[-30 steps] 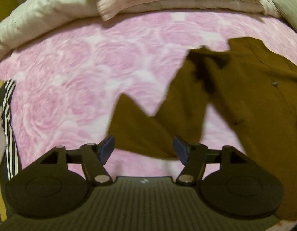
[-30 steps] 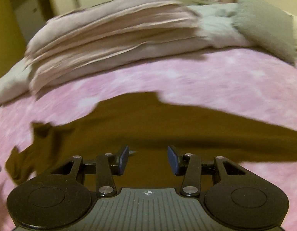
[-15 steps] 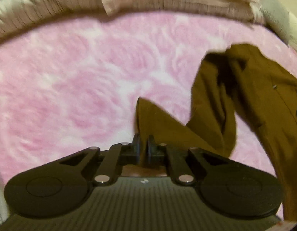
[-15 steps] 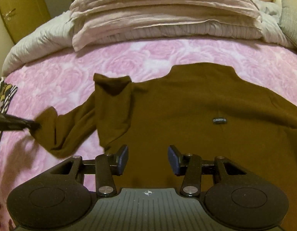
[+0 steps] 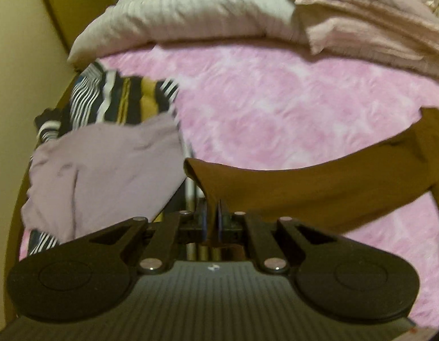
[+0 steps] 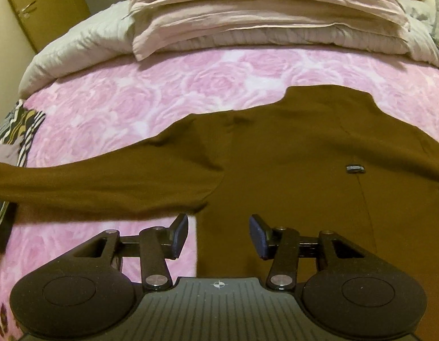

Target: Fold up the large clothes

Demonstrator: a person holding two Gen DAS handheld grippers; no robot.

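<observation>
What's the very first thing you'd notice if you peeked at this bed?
A big brown garment spread across the pink rose-patterned blanket, one sleeve pulled out sideways by the left gripper, its jaws shut on the cuff. At the bed's left edge lie a lilac cloth and striped fabric.

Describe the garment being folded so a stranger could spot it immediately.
On the pink rose-patterned bedspread, below the stacked bedding, lies a brown garment. It is plain and dark, unlike the striped and lilac clothes at the bed's edge.
</observation>
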